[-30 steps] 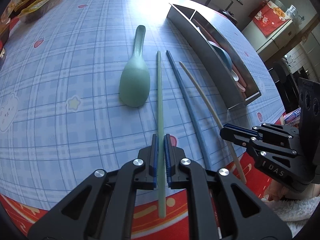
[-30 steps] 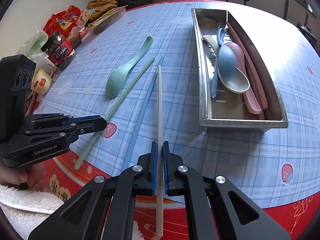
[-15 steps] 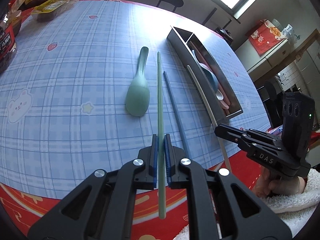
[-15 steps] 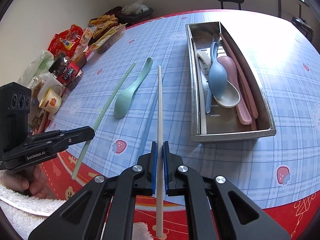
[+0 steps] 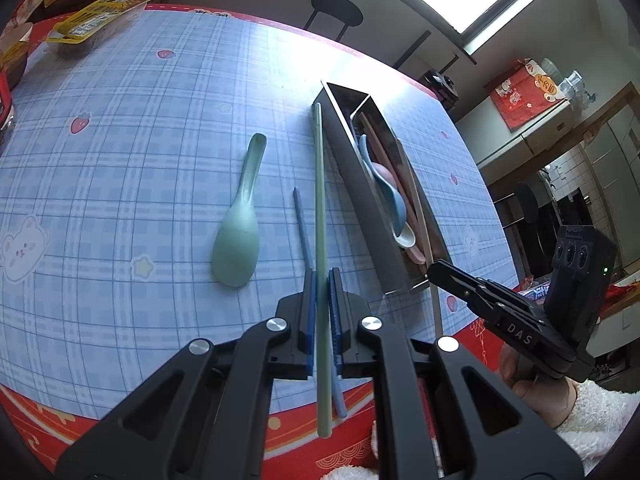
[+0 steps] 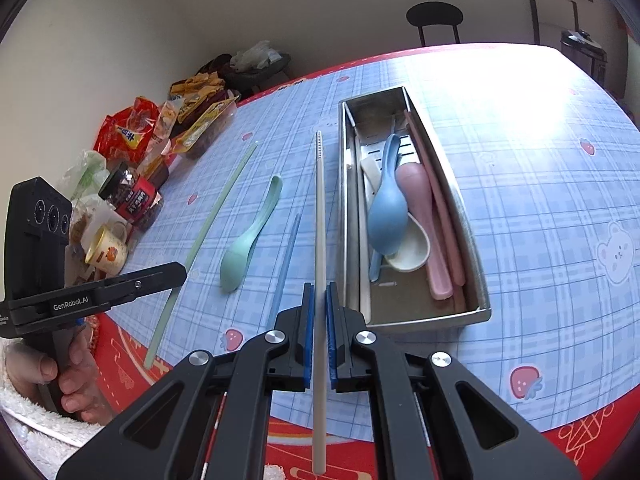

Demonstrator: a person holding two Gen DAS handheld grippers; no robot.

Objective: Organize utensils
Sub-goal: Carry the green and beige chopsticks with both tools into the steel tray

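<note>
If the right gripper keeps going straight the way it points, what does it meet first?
Probably nothing soon: the right gripper, shut on the white chopstick, points along bare tablecloth just left of the metal tray. Depth is unclear.

We count 2 grippers, left gripper (image 5: pixel 320 312) and right gripper (image 6: pixel 319 332), 1 steel tray (image 6: pixel 476 276) and 4 spoons: green spoon (image 6: pixel 244 248), blue spoon (image 6: pixel 386 216), pink spoon (image 6: pixel 420 196), white spoon (image 6: pixel 414 250).

You have bright window daylight; glare washes out the far tablecloth (image 6: pixel 500 80). Fisheye distortion curves edges; corners are vignetted black.
</note>
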